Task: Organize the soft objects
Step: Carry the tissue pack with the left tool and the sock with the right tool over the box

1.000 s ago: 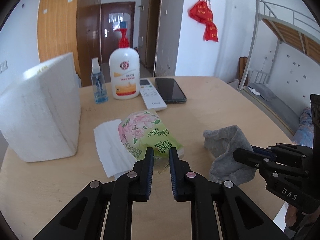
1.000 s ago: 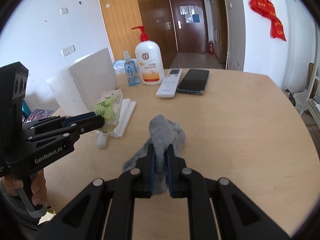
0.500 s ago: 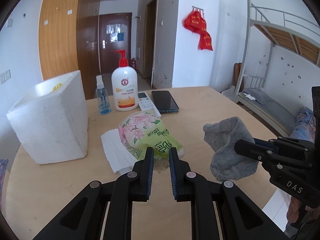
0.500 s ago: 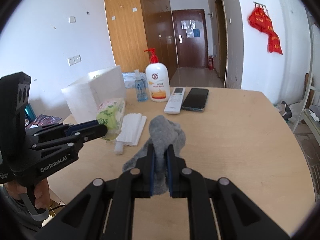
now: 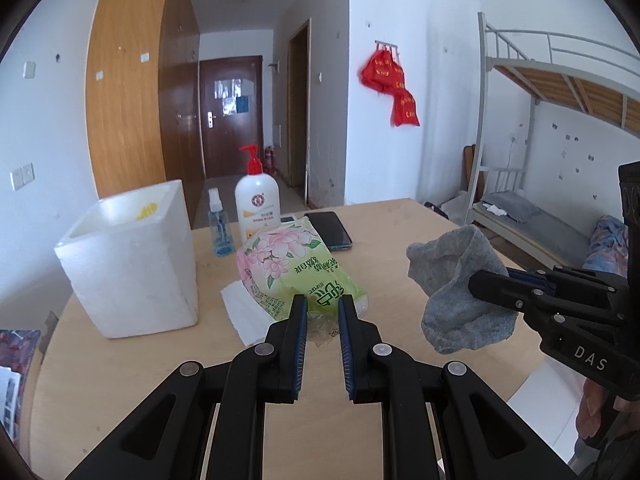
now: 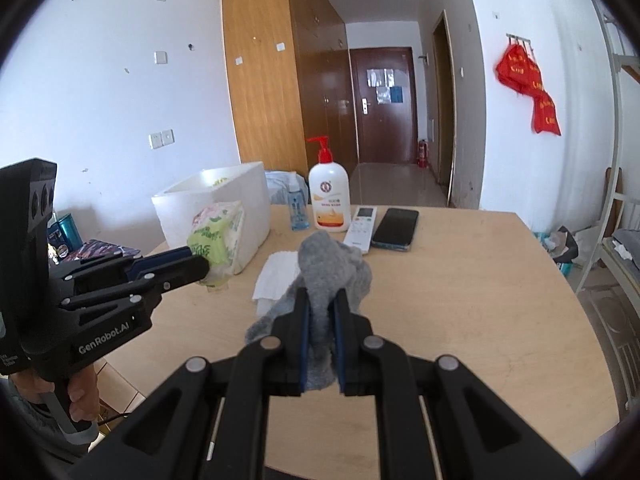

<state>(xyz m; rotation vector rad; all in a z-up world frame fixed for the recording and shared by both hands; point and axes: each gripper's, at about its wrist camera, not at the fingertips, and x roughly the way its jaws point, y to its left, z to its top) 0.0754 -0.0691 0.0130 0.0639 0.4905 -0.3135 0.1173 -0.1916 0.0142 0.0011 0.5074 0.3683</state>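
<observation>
1. Room: white walls, wooden wardrobe panels, a dark brown door at the end of a hallway, red hangings on the right wall, a metal bunk bed point(image 5: 560, 92) at far right.
2. Tabletop point(image 5: 400, 224): light wood, rounded edge, carrying the items below.
3. White foam box point(image 5: 128, 264): upright at the left of the tabletop, open at the top, something yellow showing inside.
4. Blue spray bottle point(image 5: 218, 226): upright behind the box, just beside the lotion bottle.
5. Lotion pump bottle point(image 5: 256, 200): white body, red pump, upright at the back.
6. White paper towel point(image 6: 276, 276): folded, lying flat on the tabletop right of the box.
7. Tissue pack point(image 5: 296, 272): green and pink floral wrapper, raised off the tabletop, in front of the foam box in the right wrist view.
8. Left tool point(image 5: 323, 304): fingers nearly closed, pinching the clear plastic end of the tissue pack.
9. Remote control point(image 6: 362, 228): white, lying flat beside the phone.
10. Phone point(image 6: 396, 228): dark, face up, right of the remote.
11. Grey cloth point(image 5: 456, 284): crumpled and hanging in the air above the tabletop, right of the tissue pack.
12. Right tool point(image 6: 320, 304): fingers closed tight on a fold of the grey cloth, cloth bunched above and drooping below the grip.
</observation>
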